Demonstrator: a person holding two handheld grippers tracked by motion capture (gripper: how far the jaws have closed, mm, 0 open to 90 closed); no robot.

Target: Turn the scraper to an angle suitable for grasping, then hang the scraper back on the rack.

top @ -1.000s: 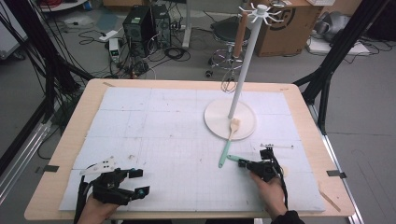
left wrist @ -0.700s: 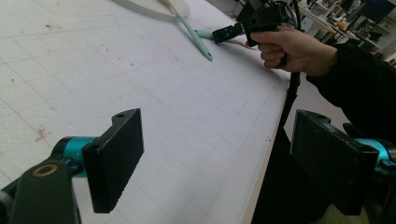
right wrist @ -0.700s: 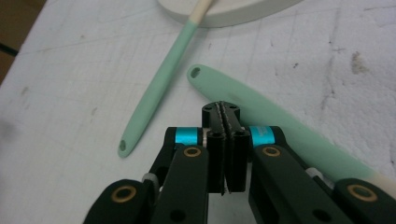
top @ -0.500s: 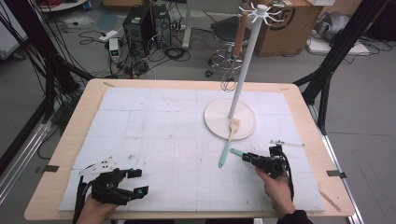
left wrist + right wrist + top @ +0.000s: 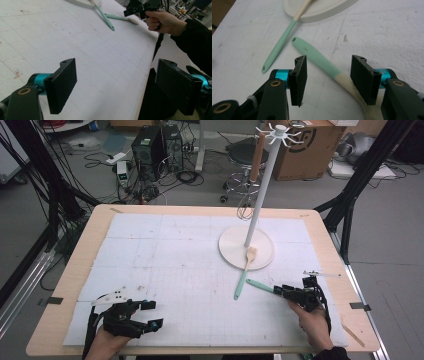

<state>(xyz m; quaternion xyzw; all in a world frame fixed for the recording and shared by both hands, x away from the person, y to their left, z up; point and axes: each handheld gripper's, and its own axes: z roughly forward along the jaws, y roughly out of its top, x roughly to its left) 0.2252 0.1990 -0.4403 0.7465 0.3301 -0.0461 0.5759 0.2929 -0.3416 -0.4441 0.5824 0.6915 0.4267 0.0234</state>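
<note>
Beside the stand's base point(image 5: 227, 251), the right gripper point(image 5: 328, 75) (jaws just parted) straddles a loose spatula point(image 5: 317, 57).

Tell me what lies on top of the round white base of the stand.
On the round white base stands the white pole, and the brush end of one mint-handled utensil rests on its rim. Whatever is under the base is covered.

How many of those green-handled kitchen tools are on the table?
2. A brush lies with its head on the stand's round base. A second tool lies on the mat between the open jaws of the right gripper, untouched.
</note>
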